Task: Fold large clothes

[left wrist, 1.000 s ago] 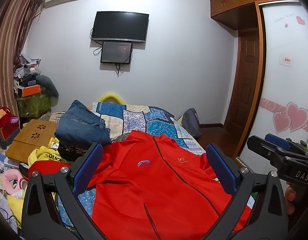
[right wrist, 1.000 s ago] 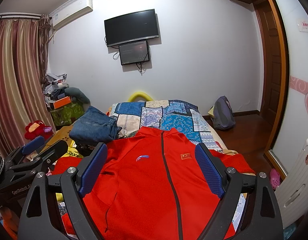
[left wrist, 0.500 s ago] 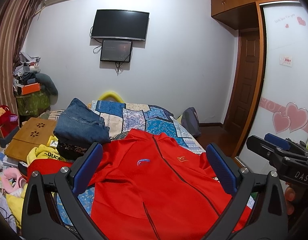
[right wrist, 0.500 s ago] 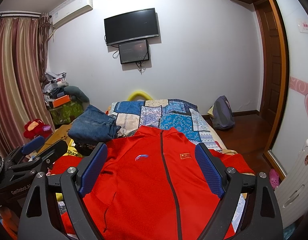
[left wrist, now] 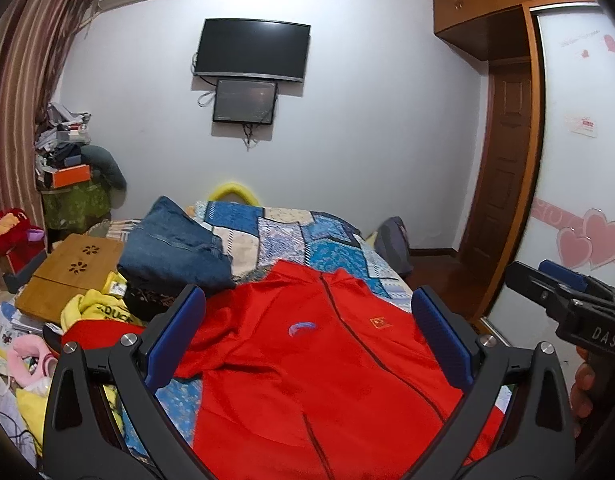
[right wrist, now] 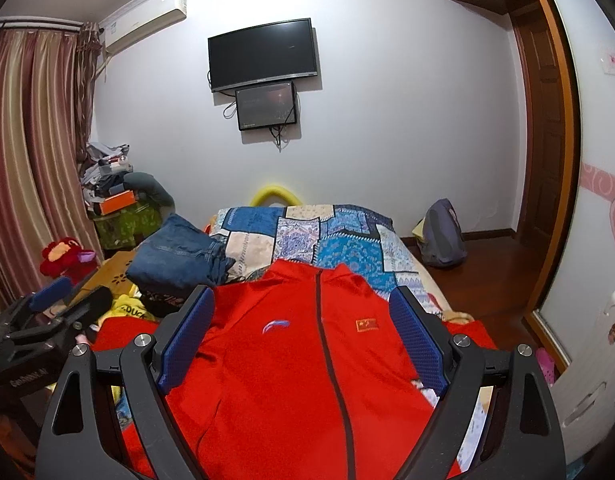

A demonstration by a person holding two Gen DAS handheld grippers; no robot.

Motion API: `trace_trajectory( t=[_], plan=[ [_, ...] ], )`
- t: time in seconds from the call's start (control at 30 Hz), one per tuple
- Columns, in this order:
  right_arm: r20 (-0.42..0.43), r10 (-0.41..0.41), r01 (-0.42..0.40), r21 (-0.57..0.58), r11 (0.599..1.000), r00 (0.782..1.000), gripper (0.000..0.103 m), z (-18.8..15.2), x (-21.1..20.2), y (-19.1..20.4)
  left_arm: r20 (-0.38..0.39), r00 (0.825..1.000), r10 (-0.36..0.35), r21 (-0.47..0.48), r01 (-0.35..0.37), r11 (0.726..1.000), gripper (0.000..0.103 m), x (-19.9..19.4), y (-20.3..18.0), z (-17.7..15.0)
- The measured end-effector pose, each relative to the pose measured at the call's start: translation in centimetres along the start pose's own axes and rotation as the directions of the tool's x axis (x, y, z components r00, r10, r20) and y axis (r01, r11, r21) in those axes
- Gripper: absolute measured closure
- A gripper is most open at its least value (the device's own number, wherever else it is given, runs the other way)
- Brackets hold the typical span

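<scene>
A red zip-up jacket (left wrist: 319, 364) lies spread face up on the bed, collar toward the far wall; it also shows in the right wrist view (right wrist: 307, 368). My left gripper (left wrist: 307, 336) is open and empty, held above the jacket's chest. My right gripper (right wrist: 303, 336) is open and empty, above the chest too. The right gripper also shows at the right edge of the left wrist view (left wrist: 563, 296). The left gripper shows at the left edge of the right wrist view (right wrist: 55, 312).
Folded blue jeans (left wrist: 175, 252) sit on a clothes pile left of the jacket, with yellow clothing (left wrist: 95, 312) and a wooden tray (left wrist: 67, 272). The patchwork bedspread (right wrist: 327, 236) lies beyond. A backpack (right wrist: 443, 236) stands on the floor right; the wardrobe door (left wrist: 583, 200) is at right.
Both grippers have shifted only slightly; the view drifts a little. The jacket has not moved.
</scene>
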State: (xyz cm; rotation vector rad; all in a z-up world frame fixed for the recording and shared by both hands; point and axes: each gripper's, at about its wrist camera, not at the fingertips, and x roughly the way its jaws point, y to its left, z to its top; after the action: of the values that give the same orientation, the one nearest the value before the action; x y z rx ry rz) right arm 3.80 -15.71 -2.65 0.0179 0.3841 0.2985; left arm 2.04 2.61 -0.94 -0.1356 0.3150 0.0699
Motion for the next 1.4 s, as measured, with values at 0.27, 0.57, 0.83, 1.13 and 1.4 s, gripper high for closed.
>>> trace_trajectory(
  t=[0.27, 0.57, 0.83, 1.13, 1.4],
  plan=[
    [-0.021, -0.009, 0.009, -0.003, 1.0, 1.0, 0.016, 0.9, 4.2, -0.4, 0.019, 0.995, 0.101, -0.018, -0.101, 0.995, 0.0, 3.3, 4.4, 1.4],
    [-0.123, -0.045, 0.044, -0.013, 0.999, 0.991, 0.016, -0.3, 10.2, -1.2, -0.087, 0.959, 0.27, -0.162, -0.281, 0.946, 0.0, 9.1, 15.9, 0.4],
    [-0.369, -0.013, 0.031, 0.043, 0.999, 0.929, 0.016, -2.9, 16.9, -2.3, -0.377, 0.873, 0.308, -0.287, -0.427, 0.857, 0.0, 14.1, 28.6, -6.2],
    [-0.511, -0.03, 0.05, 0.027, 0.998, 0.859, 0.016, -5.0, 21.2, -1.5, -0.544, 0.836, 0.076, -0.565, -0.432, 0.703, 0.002, 15.7, 38.0, -14.9],
    [-0.542, -0.04, 0.051, 0.005, 0.999, 0.84, 0.016, -5.7, 22.9, -0.7, -0.524, 0.85, -0.047, -0.708, -0.405, 0.579, 0.013, 16.4, 41.8, -18.9]
  ],
)
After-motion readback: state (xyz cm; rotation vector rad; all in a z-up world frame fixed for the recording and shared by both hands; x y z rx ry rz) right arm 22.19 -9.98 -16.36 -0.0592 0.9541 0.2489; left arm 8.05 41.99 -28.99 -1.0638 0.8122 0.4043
